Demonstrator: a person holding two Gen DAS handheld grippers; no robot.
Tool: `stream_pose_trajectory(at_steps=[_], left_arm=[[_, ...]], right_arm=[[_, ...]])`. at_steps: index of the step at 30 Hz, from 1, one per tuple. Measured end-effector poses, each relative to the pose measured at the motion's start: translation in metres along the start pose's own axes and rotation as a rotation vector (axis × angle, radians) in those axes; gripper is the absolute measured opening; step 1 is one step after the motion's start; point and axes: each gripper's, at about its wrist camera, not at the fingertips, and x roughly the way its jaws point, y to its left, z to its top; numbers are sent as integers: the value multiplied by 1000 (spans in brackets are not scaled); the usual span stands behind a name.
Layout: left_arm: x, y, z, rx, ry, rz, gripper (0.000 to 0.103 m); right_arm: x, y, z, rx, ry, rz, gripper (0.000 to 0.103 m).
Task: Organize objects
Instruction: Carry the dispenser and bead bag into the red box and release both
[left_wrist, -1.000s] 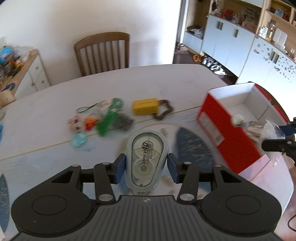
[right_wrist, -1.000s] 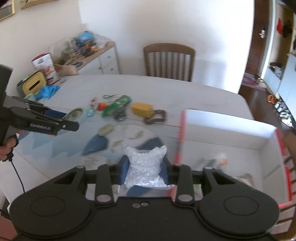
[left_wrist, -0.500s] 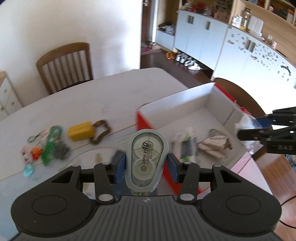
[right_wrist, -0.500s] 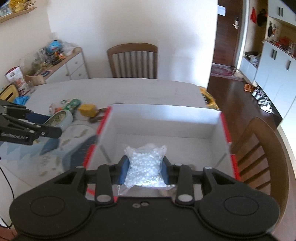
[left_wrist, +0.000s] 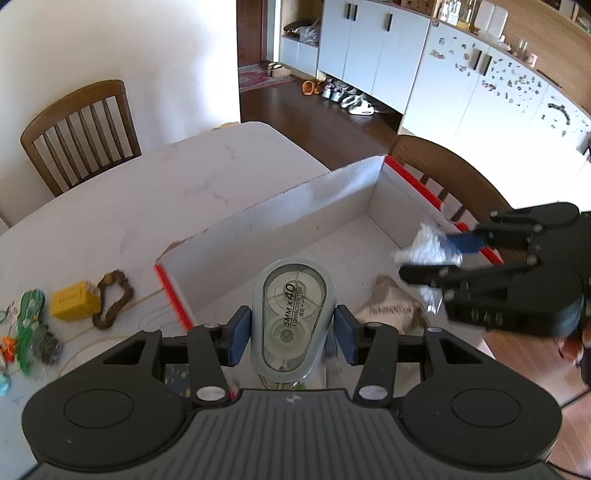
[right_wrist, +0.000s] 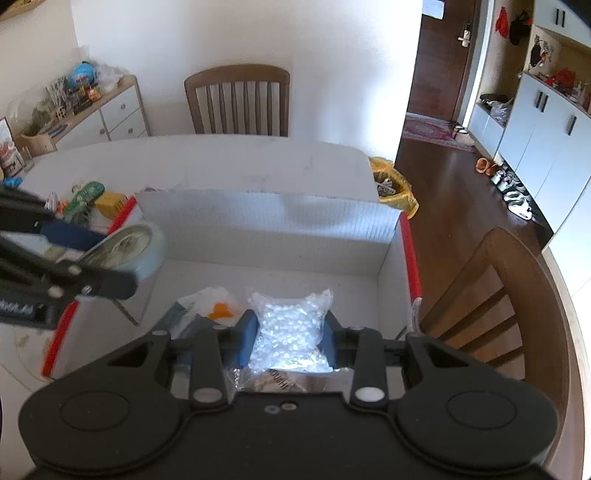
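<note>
My left gripper (left_wrist: 291, 334) is shut on a grey correction tape dispenser (left_wrist: 292, 315), held over the near left part of the open white box with red edges (left_wrist: 288, 218). My right gripper (right_wrist: 290, 334) is shut on a clear bag of small white beads (right_wrist: 290, 326), hanging above the box's floor (right_wrist: 280, 284). Each gripper shows in the other's view: the right gripper (left_wrist: 436, 256) at the box's right side, the left gripper (right_wrist: 122, 258) over its left wall. A crumpled beige packet (left_wrist: 391, 304) and a packet with orange pieces (right_wrist: 218, 310) lie inside the box.
Left of the box on the white table (left_wrist: 155, 199) lie a yellow block (left_wrist: 74, 299), a brown ring (left_wrist: 112, 299) and green and orange trinkets (left_wrist: 27, 325). Wooden chairs (right_wrist: 495, 302) stand at the far side and right of the table. A yellow bag (right_wrist: 391, 188) sits on the floor.
Both grippers have swung rightward from over the table to above the box, each still carrying its object. The small items on the table have slid to the left edge of the views.
</note>
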Motion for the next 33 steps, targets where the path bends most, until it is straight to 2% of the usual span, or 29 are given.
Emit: stream_pose_trajectory(at_steps=[7,16,24,30,33], left_arm=[[46,-6,23,20,45,26,48],[92,-18,40,51,105,23,48],[118,-33,46,109,171,23,48],[135,-30,50,95,226,24,48],[135,-29,50,88,225,25,48]], right_arm=[[32,1,-8,-37,67,-7,35],[53,7,-12,-99,121,12,35],[61,12,-16,-132,150,11,34],[66,9,-10,-124,178,18,35],[66,7,-7,-101,182,28,37]])
